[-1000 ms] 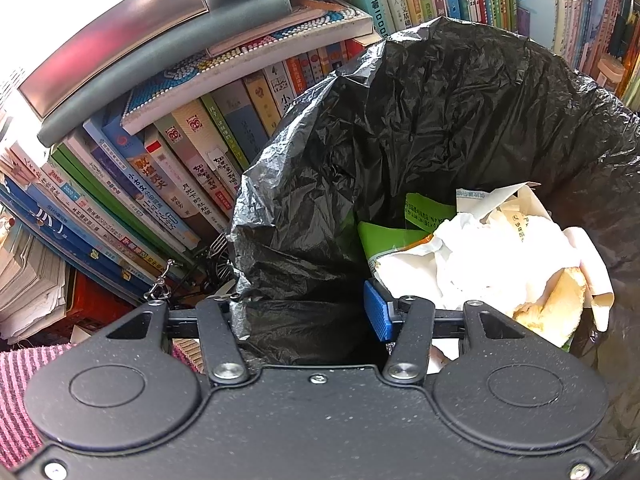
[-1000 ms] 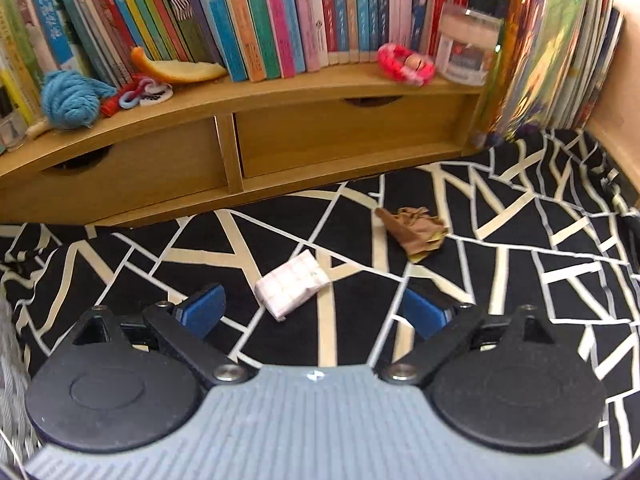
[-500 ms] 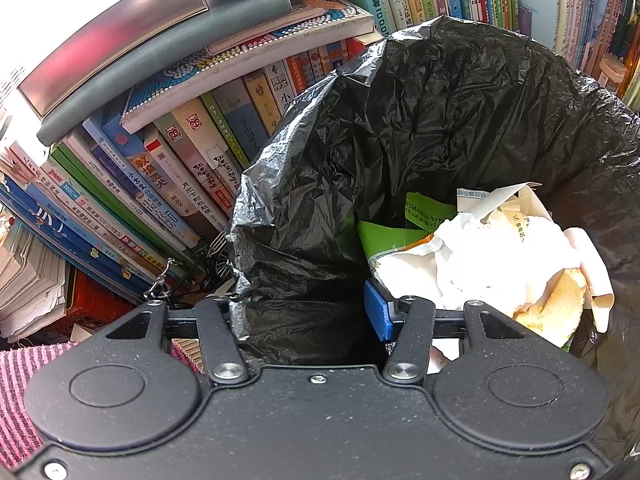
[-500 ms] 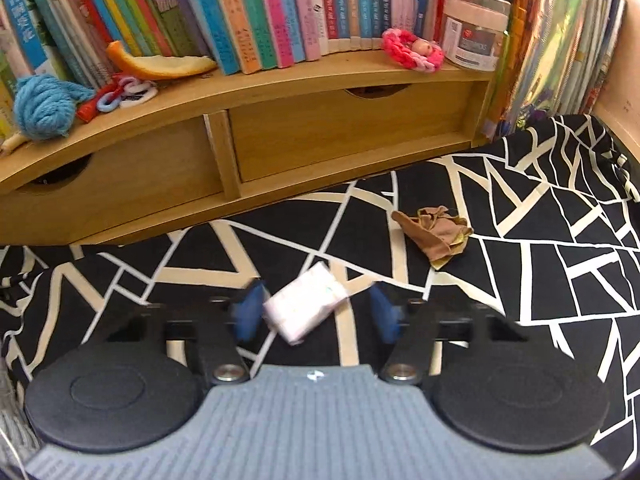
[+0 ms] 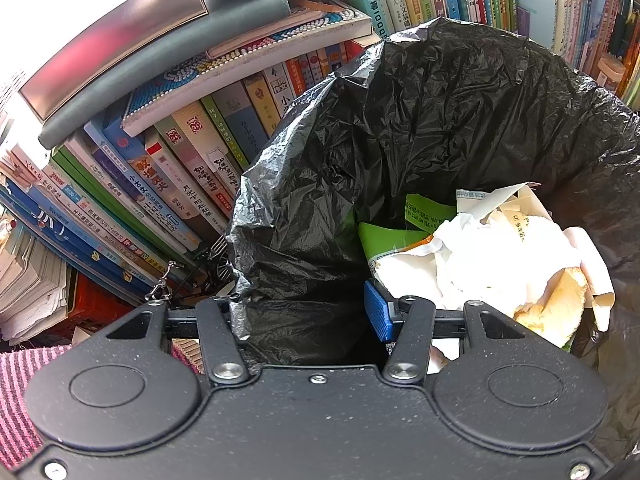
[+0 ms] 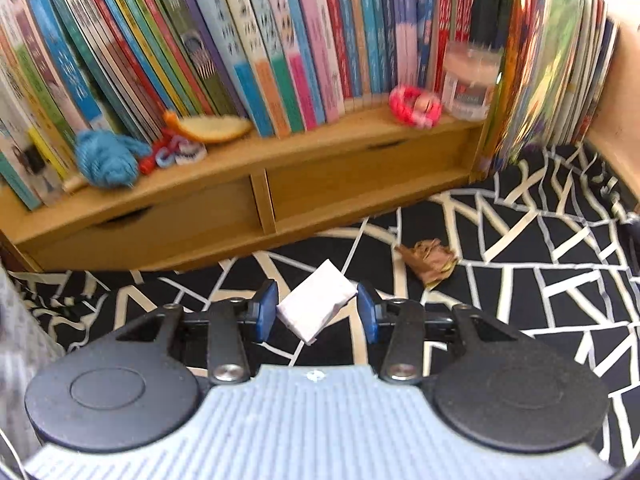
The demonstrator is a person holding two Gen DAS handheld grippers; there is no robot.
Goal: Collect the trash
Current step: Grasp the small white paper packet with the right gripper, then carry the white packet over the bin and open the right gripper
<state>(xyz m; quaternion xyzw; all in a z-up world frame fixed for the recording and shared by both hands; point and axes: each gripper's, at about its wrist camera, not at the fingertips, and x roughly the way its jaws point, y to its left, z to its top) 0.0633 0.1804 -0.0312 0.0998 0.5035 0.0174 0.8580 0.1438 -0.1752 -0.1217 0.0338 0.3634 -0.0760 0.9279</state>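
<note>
In the left wrist view, a black trash bag [image 5: 460,120] stands open with crumpled white paper [image 5: 480,256] and green packaging [image 5: 400,232] inside. My left gripper [image 5: 306,314] is shut on the bag's bunched near rim; the plastic hides its left pad. In the right wrist view, my right gripper [image 6: 316,314] is shut on a small white tissue packet [image 6: 316,306], gripped slantwise between the blue pads and lifted above the black-and-white patterned cloth [image 6: 540,280]. A crumpled brown wrapper [image 6: 430,258] lies on the cloth just beyond and to the right.
A wooden shelf unit with two drawers [image 6: 280,184] stands behind the cloth. On it are an orange peel [image 6: 212,128], blue yarn [image 6: 106,158], a pink toy [image 6: 414,106], a jar [image 6: 472,80] and rows of books. Leaning books [image 5: 180,168] crowd the bag's left side.
My right gripper's jaws closed on the white packet and rose with it, off the cloth. The left gripper and the bag kept still.
</note>
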